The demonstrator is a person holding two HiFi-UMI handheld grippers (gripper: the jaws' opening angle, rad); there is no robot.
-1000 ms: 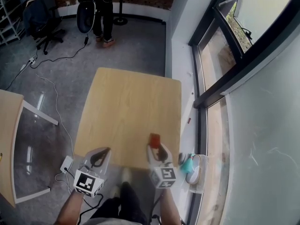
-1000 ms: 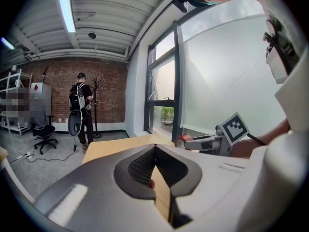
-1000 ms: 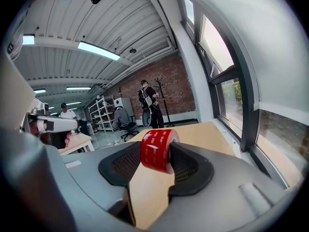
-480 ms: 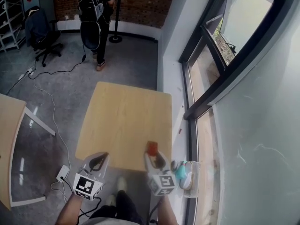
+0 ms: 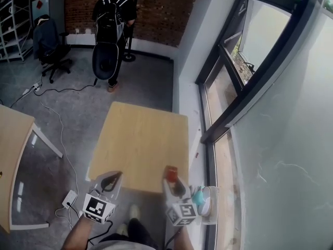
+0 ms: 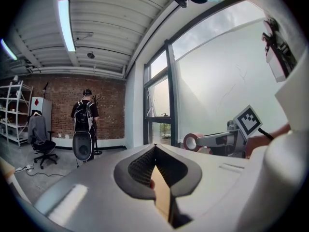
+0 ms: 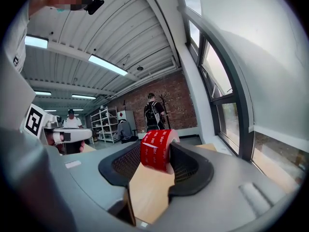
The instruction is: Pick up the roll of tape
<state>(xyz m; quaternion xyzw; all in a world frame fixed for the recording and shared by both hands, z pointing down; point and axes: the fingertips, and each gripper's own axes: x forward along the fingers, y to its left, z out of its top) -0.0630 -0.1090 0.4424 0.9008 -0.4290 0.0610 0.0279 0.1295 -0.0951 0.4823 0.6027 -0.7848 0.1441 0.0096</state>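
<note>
Over on the left, the left tool (image 5: 112, 177) at the near left corner of the wooden tabletop (image 5: 140, 139). Pressed together, tips meeting in the left gripper view (image 6: 154, 148), nothing between them. Idle by the look of it, no part in the grab.

Moving right across the bare tabletop, nothing else lying on it. Far beyond, a person with a backpack (image 5: 112, 20) standing by the brick wall, well apart from the action.

Now the near right side, and there it is: the red roll of tape (image 5: 170, 172), pinched in the right tool (image 5: 173, 181). Squeezed across its width in the right gripper view, both pads on the roll of tape (image 7: 155, 149), printed red band facing the camera, right tool (image 7: 155, 154) pointing roughly level. Held above the near right part of the tabletop, seemingly clear of the wood rather than resting on it.

Judged from that: pick-up step as good as done, grasp made and roll lifted. Next move calls for little: hold the squeeze firm, hold the tool level so the round roll does not roll out of the pads, and stay away from the window sill just to the right, where a teal object (image 5: 199, 197) sits.
</note>
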